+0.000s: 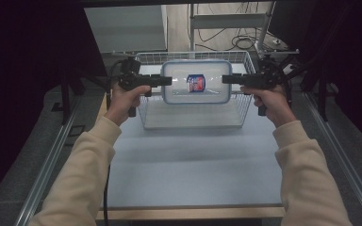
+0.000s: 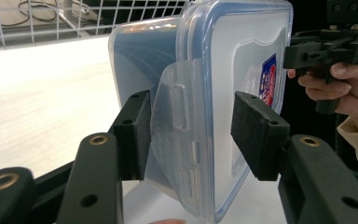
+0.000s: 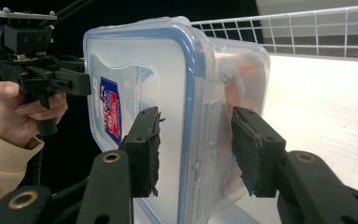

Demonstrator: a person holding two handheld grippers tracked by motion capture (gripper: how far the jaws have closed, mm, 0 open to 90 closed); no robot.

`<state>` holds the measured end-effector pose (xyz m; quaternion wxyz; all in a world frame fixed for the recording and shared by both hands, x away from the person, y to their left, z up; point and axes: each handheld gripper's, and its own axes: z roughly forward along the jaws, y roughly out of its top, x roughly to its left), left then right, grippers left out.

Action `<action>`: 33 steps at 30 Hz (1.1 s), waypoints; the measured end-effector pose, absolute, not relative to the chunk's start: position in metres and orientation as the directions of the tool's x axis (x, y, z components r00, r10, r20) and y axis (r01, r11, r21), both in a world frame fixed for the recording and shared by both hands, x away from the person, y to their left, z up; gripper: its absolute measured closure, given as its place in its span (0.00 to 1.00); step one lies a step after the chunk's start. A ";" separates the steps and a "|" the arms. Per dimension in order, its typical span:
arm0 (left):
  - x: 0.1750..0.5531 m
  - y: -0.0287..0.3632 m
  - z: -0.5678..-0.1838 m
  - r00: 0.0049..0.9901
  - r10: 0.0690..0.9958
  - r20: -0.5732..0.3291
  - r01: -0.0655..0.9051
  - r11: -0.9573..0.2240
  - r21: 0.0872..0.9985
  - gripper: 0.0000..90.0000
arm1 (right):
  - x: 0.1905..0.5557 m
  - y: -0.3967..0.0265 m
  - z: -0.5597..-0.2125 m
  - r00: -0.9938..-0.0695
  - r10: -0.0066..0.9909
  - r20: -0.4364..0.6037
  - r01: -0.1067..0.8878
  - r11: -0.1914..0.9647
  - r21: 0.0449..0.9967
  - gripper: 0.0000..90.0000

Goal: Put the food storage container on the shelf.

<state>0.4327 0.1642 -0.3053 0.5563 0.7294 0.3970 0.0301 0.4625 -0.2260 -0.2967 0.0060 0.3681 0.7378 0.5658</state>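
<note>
A clear plastic container (image 1: 179, 75) with a blue-rimmed lid and a red-and-blue label (image 1: 196, 83) hangs on edge above a white wire basket (image 1: 245, 110), its lid facing me. My left gripper (image 1: 167, 81) is shut on its left side, my right gripper (image 1: 226, 79) on its right side. In the left gripper view the pads (image 2: 133, 135) clamp the container (image 2: 214, 93) across a side latch. In the right gripper view the pads (image 3: 254, 149) squeeze the lid and body of the container (image 3: 168, 93), where something orange shows dimly inside.
The basket stands at the far middle of a pale table (image 1: 193, 165), with bare table surface in front of it. Metal rails (image 1: 52, 160) run along both sides. Cables and a rack frame (image 1: 226, 21) lie beyond the basket.
</note>
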 end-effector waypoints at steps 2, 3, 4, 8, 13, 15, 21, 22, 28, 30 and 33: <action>0.435 0.164 -0.304 0.683 0.612 -0.399 0.547 -0.065 0.835 0.54 | 0.464 -0.226 -0.296 -0.729 0.549 0.408 0.537 0.088 0.839 0.59; 0.438 0.165 -0.302 0.685 0.609 -0.400 0.545 -0.063 0.836 0.54 | 0.467 -0.226 -0.293 -0.728 0.550 0.410 0.537 0.084 0.839 0.59; 0.438 0.165 -0.302 0.685 0.609 -0.400 0.545 -0.063 0.836 0.54 | 0.467 -0.226 -0.293 -0.728 0.550 0.410 0.537 0.084 0.839 0.59; 0.445 0.166 -0.301 0.688 0.602 -0.405 0.548 -0.065 0.834 0.54 | 0.472 -0.226 -0.291 -0.723 0.554 0.412 0.539 0.080 0.838 0.59; 0.460 0.165 -0.301 0.684 0.595 -0.421 0.558 -0.054 0.828 0.55 | 0.482 -0.227 -0.287 -0.723 0.562 0.403 0.539 0.094 0.837 0.59; 0.465 0.165 -0.300 0.683 0.595 -0.424 0.558 -0.049 0.829 0.55 | 0.488 -0.227 -0.286 -0.718 0.563 0.409 0.543 0.086 0.835 0.59; 0.484 0.166 -0.298 0.683 0.592 -0.428 0.563 -0.052 0.825 0.54 | 0.506 -0.226 -0.284 -0.707 0.574 0.413 0.554 0.086 0.828 0.59; 0.488 0.166 -0.299 0.680 0.592 -0.432 0.567 -0.050 0.822 0.54 | 0.506 -0.226 -0.284 -0.707 0.574 0.413 0.554 0.086 0.828 0.59; 0.504 0.169 -0.305 0.655 0.600 -0.459 0.595 -0.035 0.803 0.54 | 0.524 -0.221 -0.286 -0.687 0.584 0.434 0.586 0.091 0.805 0.58; 0.505 0.169 -0.307 0.646 0.601 -0.471 0.600 -0.019 0.800 0.54 | 0.530 -0.219 -0.289 -0.672 0.589 0.448 0.603 0.084 0.794 0.58; 0.508 0.170 -0.307 0.619 0.612 -0.493 0.620 0.007 0.785 0.54 | 0.534 -0.218 -0.291 -0.658 0.590 0.468 0.615 0.062 0.786 0.57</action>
